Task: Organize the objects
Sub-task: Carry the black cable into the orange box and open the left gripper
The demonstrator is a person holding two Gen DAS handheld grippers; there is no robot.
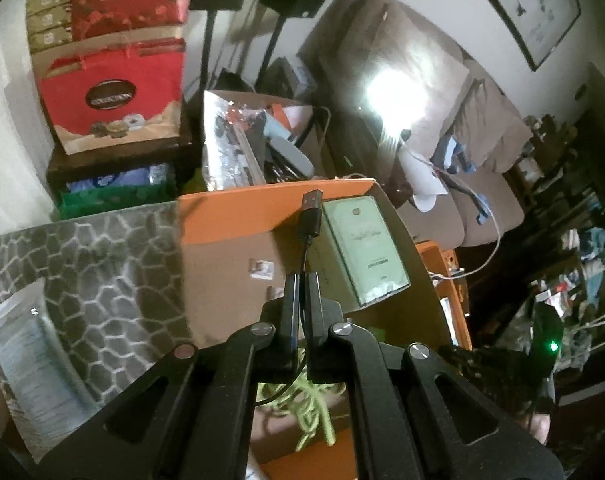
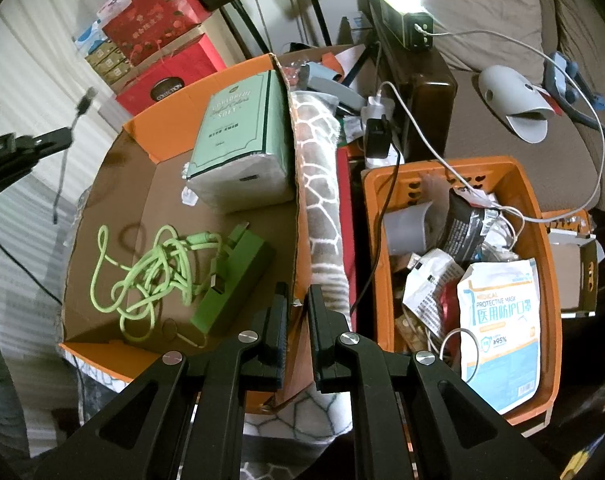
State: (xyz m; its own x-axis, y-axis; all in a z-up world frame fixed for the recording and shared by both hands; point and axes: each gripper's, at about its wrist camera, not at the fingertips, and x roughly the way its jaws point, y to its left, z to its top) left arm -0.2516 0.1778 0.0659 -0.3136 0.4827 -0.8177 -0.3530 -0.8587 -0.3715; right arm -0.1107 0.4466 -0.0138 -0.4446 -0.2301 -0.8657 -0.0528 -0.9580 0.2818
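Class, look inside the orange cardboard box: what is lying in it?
Inside the orange cardboard box: mint tissue pack, tangled green cable, green charger block. The floor beneath them is hidden.

One cardboard box [image 2: 102, 184], one tissue pack [image 2: 234, 136], one green cable [image 2: 142, 272], one green charger [image 2: 234, 284], one orange basket [image 2: 542, 280], one black cable [image 1: 308, 216].

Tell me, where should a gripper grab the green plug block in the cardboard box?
Probably the green plug block across its long narrow sides, coming from above. It lies flat on the cardboard box floor, and its far end is tangled in the green cable, so grip the nearer half.
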